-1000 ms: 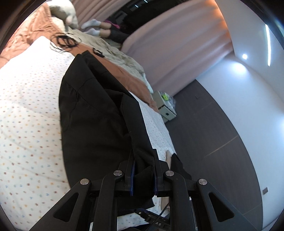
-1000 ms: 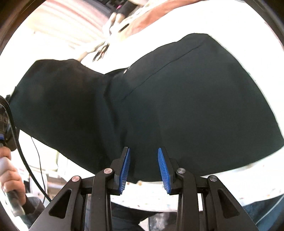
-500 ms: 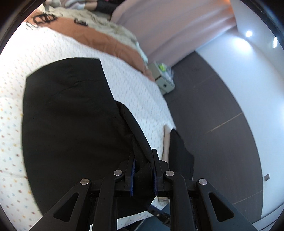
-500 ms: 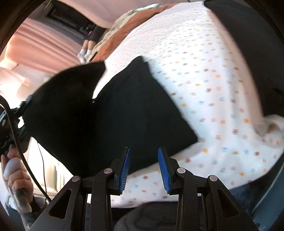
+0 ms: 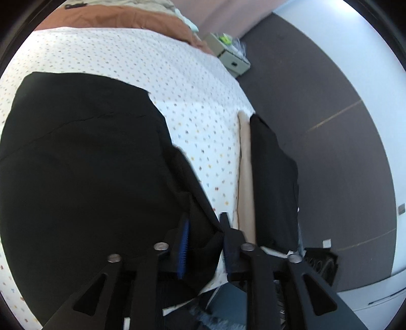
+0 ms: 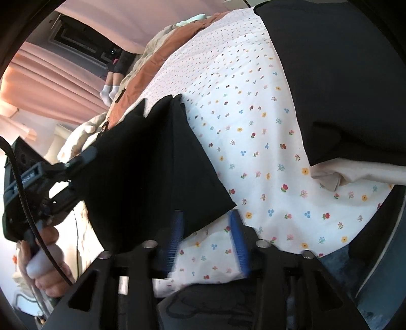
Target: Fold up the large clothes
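Note:
A large black garment (image 5: 81, 162) lies spread on the white flower-print bed sheet (image 5: 198, 101). My left gripper (image 5: 204, 236) is shut on a bunched edge of the garment near the bed's front edge. In the right wrist view the same garment (image 6: 152, 162) is lifted at one side by the left gripper (image 6: 53, 177). My right gripper (image 6: 206, 233) is open, and the garment's lower corner sits just above its blue pads (image 6: 238, 243).
A stack of folded black (image 5: 274, 182) and beige (image 5: 244, 177) clothes lies at the bed's right edge; it also shows in the right wrist view (image 6: 342, 76). A rust blanket (image 5: 121, 17) covers the far bed. A small box (image 5: 233, 58) stands on the dark floor (image 5: 317, 101).
My left gripper has pulled the garment down and toward the front edge, so it lies flatter. My right gripper has swung right, off the garment's middle, to its lower corner.

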A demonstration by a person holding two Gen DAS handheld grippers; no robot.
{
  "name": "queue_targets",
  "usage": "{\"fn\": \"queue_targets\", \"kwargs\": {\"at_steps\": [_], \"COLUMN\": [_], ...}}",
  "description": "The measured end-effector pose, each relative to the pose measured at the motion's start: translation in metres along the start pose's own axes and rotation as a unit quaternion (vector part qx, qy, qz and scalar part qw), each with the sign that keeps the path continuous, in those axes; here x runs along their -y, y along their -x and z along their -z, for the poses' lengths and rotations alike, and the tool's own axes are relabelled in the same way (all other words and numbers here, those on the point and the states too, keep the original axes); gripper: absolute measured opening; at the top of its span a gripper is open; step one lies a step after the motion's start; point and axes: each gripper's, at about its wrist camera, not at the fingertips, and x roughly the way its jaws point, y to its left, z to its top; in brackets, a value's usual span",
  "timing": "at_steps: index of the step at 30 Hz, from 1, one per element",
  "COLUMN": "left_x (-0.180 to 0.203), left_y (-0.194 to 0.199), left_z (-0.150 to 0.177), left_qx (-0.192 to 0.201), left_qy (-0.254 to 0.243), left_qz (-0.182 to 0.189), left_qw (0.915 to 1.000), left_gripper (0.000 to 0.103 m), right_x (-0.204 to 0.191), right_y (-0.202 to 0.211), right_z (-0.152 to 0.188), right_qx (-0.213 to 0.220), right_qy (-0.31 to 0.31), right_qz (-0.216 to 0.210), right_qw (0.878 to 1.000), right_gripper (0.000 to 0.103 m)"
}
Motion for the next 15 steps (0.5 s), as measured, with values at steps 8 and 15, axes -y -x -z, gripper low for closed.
{"fn": "queue_targets", "kwargs": {"at_steps": [8,15], "left_x": [-0.019,-0.074], "left_y": [0.036,0.078], "left_z": [0.004,0.016], "left_qx": [0.024,0.058], "left_qy": [0.002,0.054], "left_qz": [0.015,-0.043], "left_qw": [0.9996,0.9959], "left_gripper": [0.056,0.056], "right_x": [-0.005,-0.028], "right_y": [0.0,-0.024], "right_z": [-0.003,-0.009], "right_qx": [0.006,-0.006], "right_qy": [0.003,0.022], "right_qz": [-0.032,-0.048], "right_qw": [0.999,0.999], "right_gripper": [0.07,0.075]}}
